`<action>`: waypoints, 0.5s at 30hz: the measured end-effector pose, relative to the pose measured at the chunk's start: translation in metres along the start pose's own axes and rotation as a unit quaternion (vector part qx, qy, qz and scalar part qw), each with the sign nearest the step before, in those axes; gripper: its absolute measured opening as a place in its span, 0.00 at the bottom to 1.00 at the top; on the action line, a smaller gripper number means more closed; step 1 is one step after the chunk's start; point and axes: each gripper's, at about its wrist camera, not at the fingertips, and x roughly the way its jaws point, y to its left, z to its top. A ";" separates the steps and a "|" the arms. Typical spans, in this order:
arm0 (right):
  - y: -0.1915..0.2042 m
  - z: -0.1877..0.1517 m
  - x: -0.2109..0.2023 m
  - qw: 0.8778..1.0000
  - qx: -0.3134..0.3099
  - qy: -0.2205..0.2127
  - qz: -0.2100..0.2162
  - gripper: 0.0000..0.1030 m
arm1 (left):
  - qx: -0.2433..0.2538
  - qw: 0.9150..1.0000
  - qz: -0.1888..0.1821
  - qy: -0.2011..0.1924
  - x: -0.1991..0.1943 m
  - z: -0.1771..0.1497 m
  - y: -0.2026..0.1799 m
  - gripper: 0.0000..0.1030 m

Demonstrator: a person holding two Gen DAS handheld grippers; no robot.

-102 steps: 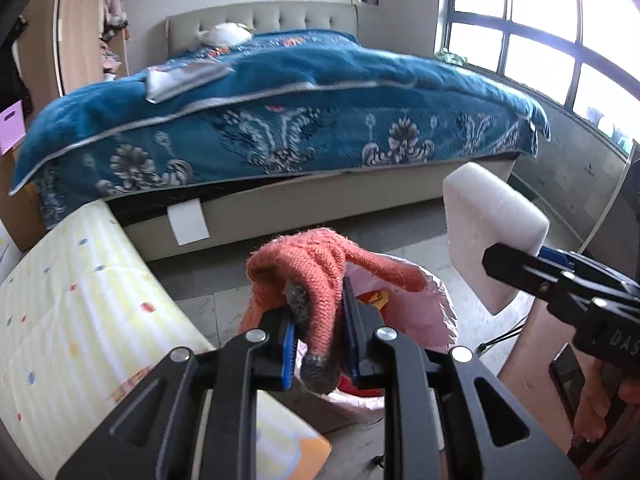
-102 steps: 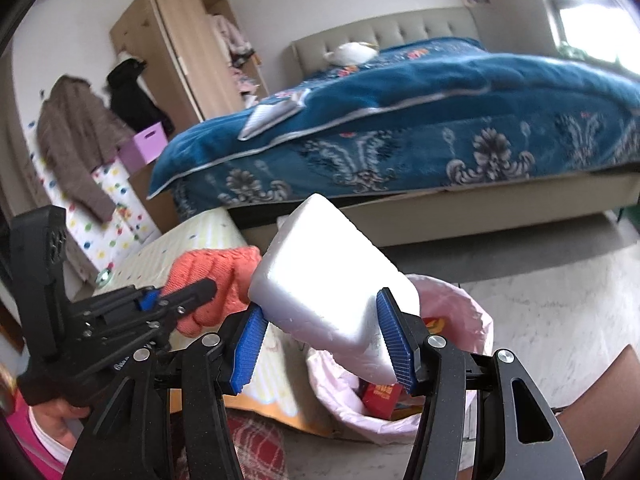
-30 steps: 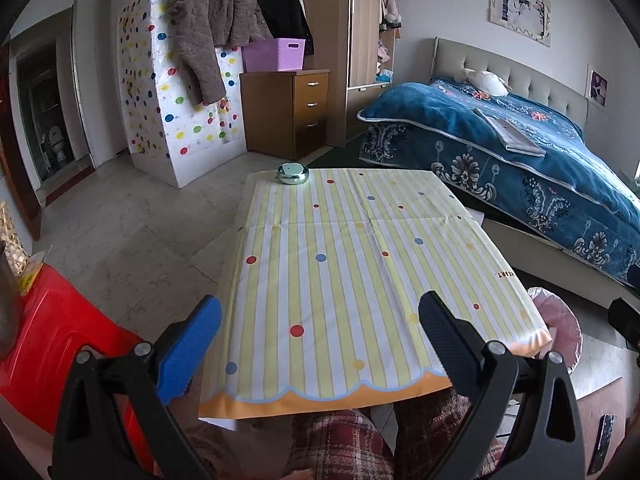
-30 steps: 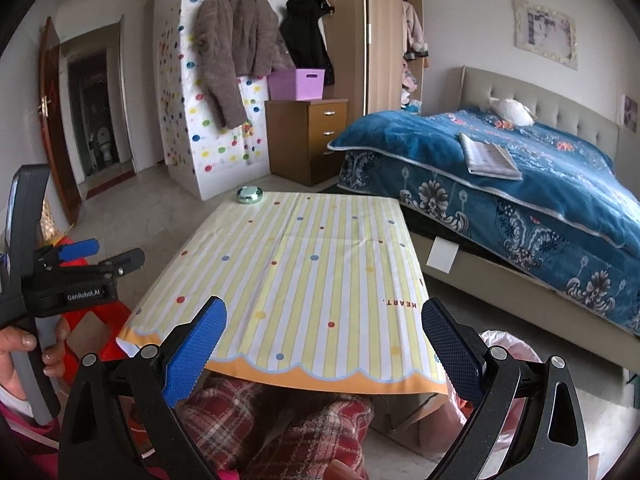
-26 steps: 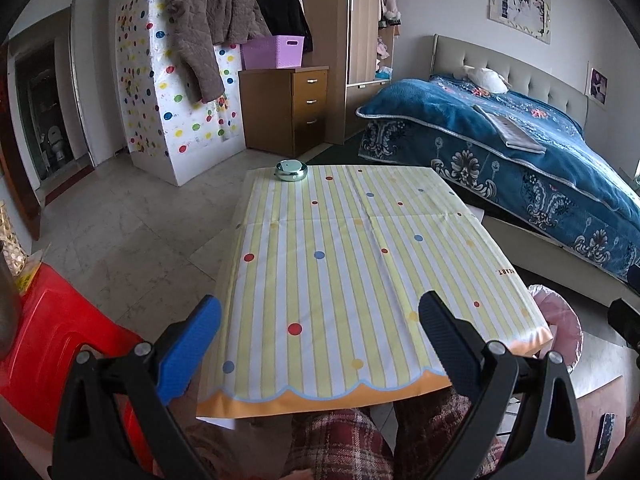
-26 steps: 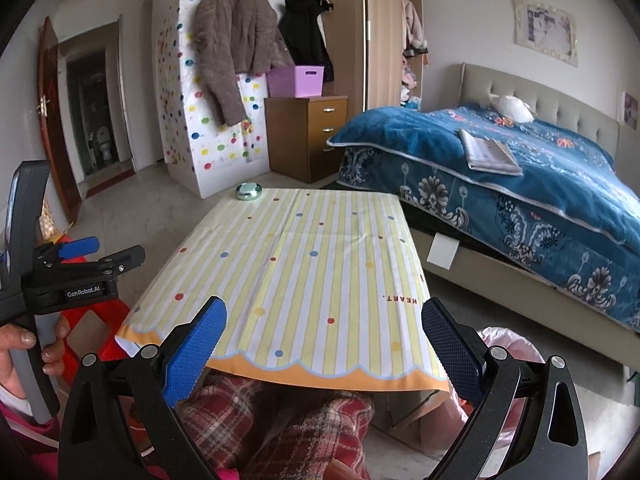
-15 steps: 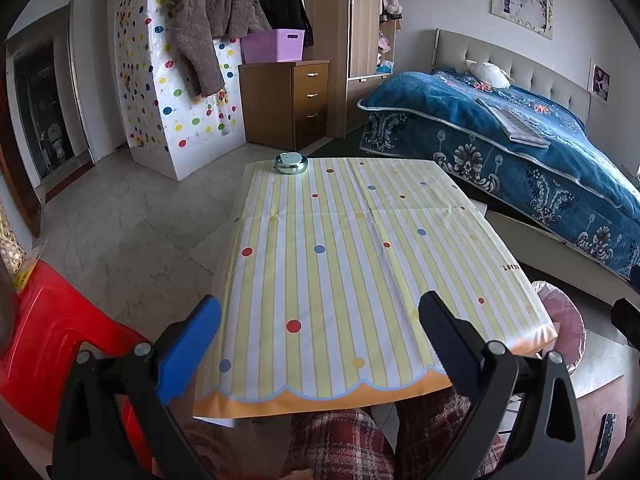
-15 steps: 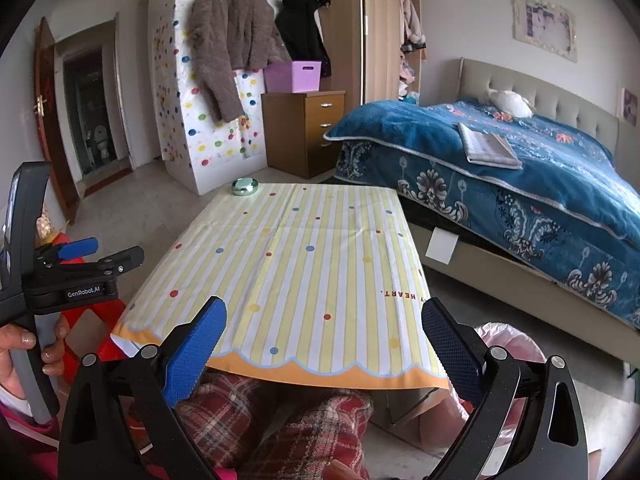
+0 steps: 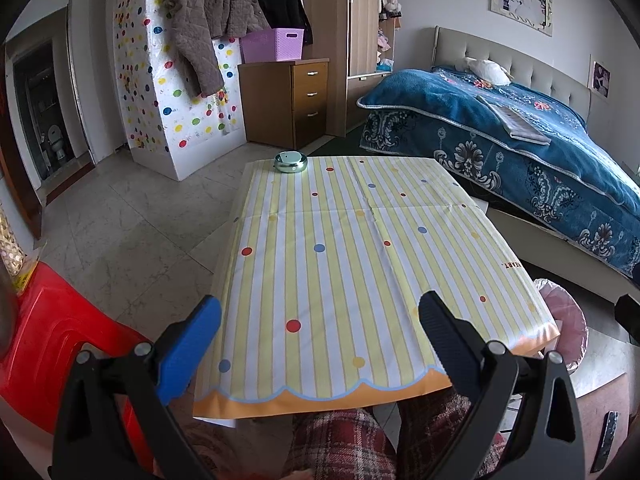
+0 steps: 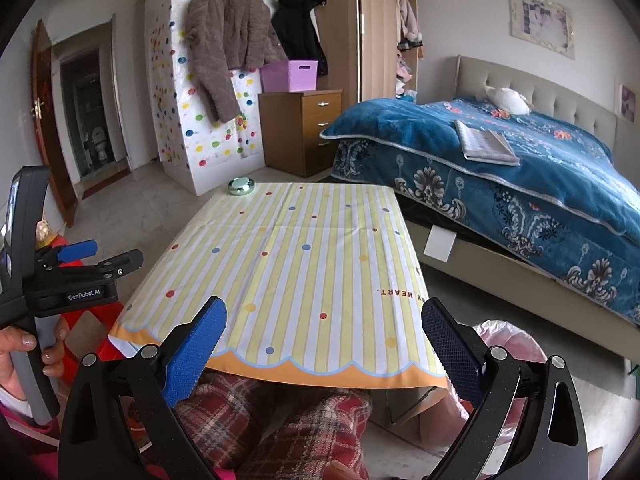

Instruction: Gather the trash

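Note:
Both grippers hang wide open over the near edge of a low table with a yellow striped, dotted cloth (image 9: 352, 248) (image 10: 304, 264). My left gripper (image 9: 316, 344) holds nothing; it also shows from the side in the right wrist view (image 10: 86, 258), held by a hand. My right gripper (image 10: 324, 346) is empty too. A bin lined with a pink bag (image 9: 568, 320) (image 10: 508, 336) stands on the floor at the table's near right corner; its contents are hidden. A small round silver dish (image 9: 290, 161) (image 10: 241, 186) sits at the table's far left corner.
A bed with a blue blanket (image 9: 520, 152) (image 10: 500, 168) runs along the right. A red plastic stool (image 9: 44, 336) stands at the left. A wooden drawer unit (image 9: 286, 104) and a dotted white wall panel (image 9: 176, 112) lie beyond the table. The person's plaid-trousered legs (image 10: 280, 420) are under the near edge.
3.4 s ago the left gripper held an orange glove and the right a white foam block over the pink bin. Both are now open and empty, facing the table. Little has moved in the last second.

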 end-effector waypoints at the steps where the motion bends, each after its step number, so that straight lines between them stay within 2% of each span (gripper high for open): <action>1: 0.000 0.000 0.000 1.000 0.000 0.000 0.000 0.94 | 0.000 1.000 0.001 0.000 0.000 0.000 0.000 0.93; 15: -0.001 -0.001 0.000 1.000 -0.001 0.000 0.003 0.94 | -0.001 1.000 0.000 -0.002 -0.002 0.001 0.000 0.93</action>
